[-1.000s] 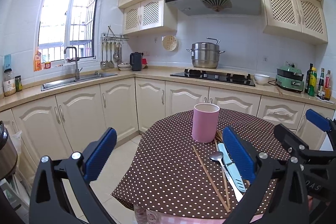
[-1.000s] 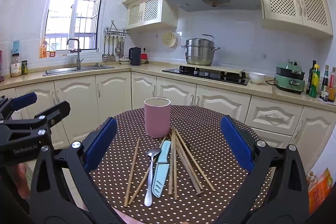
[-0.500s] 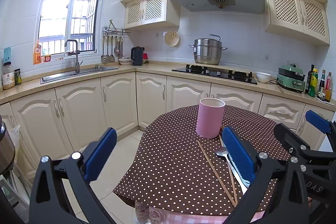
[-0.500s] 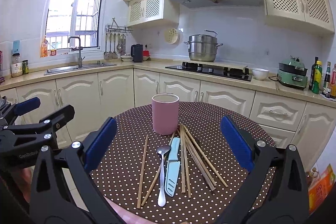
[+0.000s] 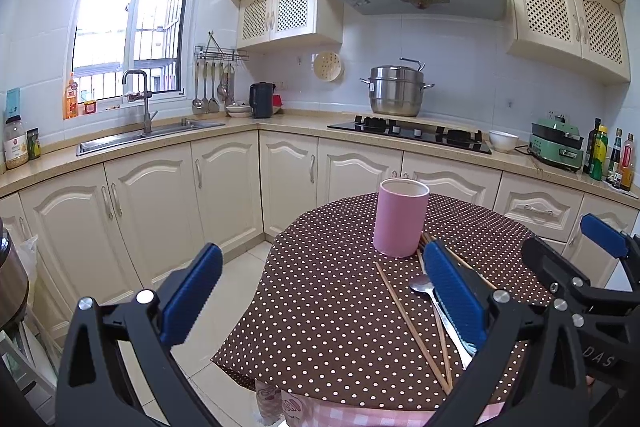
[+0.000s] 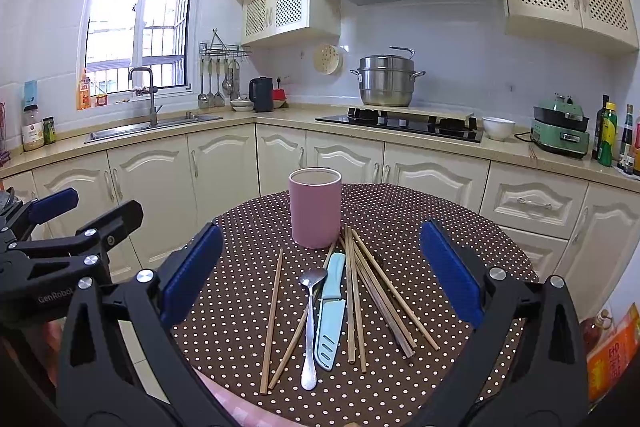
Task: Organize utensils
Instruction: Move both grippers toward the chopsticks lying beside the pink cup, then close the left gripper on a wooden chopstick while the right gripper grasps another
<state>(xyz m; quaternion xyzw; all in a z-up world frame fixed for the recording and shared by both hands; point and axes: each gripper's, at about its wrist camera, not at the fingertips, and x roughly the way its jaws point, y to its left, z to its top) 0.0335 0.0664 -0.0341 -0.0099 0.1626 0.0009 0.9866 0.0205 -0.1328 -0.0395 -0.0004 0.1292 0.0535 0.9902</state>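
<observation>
Round counter (image 6: 440, 219), brown polka-dot cloth.
Pink holder cup (image 6: 315, 207): upright, far centre; appears empty.
Wooden chopsticks (image 6: 362, 291): loose fan just near of the cup, one stray stick at left.
Metal spoon (image 6: 310, 327) and sheathed light-blue knife (image 6: 331, 311): side by side among the sticks.
Left gripper (image 5: 320, 291): released, empty, left of the pile.
Right gripper (image 6: 320, 267): released, empty, jaws bracketing the utensils.
Change: both views have drawn nearer the counter over the last second; nothing lifted. Sorting likely just beginning.
</observation>
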